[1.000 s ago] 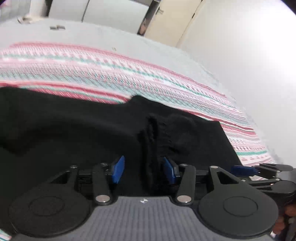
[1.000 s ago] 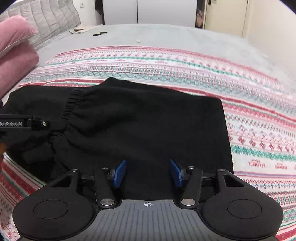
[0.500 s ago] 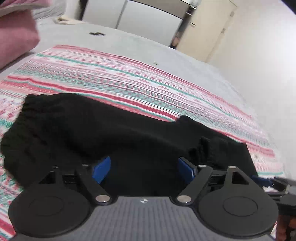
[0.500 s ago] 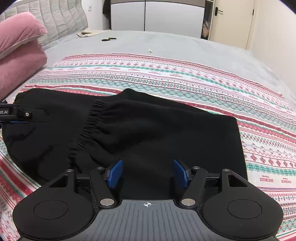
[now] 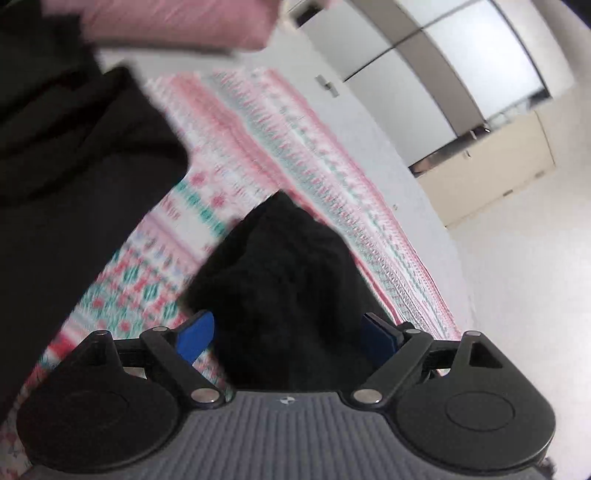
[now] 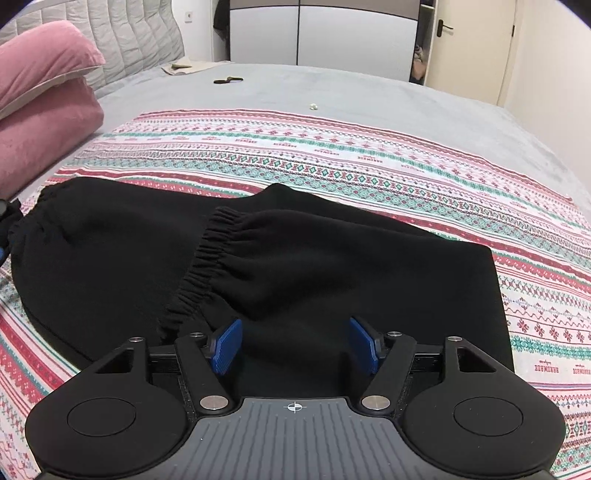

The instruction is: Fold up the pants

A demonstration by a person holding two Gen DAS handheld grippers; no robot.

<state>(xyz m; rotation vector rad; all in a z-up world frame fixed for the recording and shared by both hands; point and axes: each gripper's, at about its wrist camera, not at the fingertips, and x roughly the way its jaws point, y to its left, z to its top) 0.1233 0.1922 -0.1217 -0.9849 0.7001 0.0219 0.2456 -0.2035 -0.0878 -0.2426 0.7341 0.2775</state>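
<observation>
Bed (image 6: 332, 85) with grey cover fills the scene; a striped red, green and white patterned blanket (image 6: 332, 155) is spread across its near part. Pink pillows (image 6: 40, 92) are stacked at far left against a quilted headboard (image 6: 140, 40). White wardrobe (image 6: 321, 33) and a cream door (image 6: 469, 48) stand at the far wall.

Black pants (image 6: 332, 266) lie on the blanket, folded over: the upper layer's elastic gathered edge (image 6: 199, 269) runs diagonally across the lower layer, which extends left to a second gathered end (image 6: 48, 195).

Right gripper (image 6: 295, 345): jaws partly apart, blue pads (image 6: 225, 345) over the near edge of the pants; pads do not press the cloth.

Left gripper (image 5: 288, 336): view tilted and blurred. Jaws opening, very wide; a bunched black end of the pants sits between the blue pads (image 5: 195, 334), not pinched. A dark mass at left in this view, unclear what.

Small dark item (image 6: 228, 79) and tiny pale speck (image 6: 314, 106) on the far cover.
</observation>
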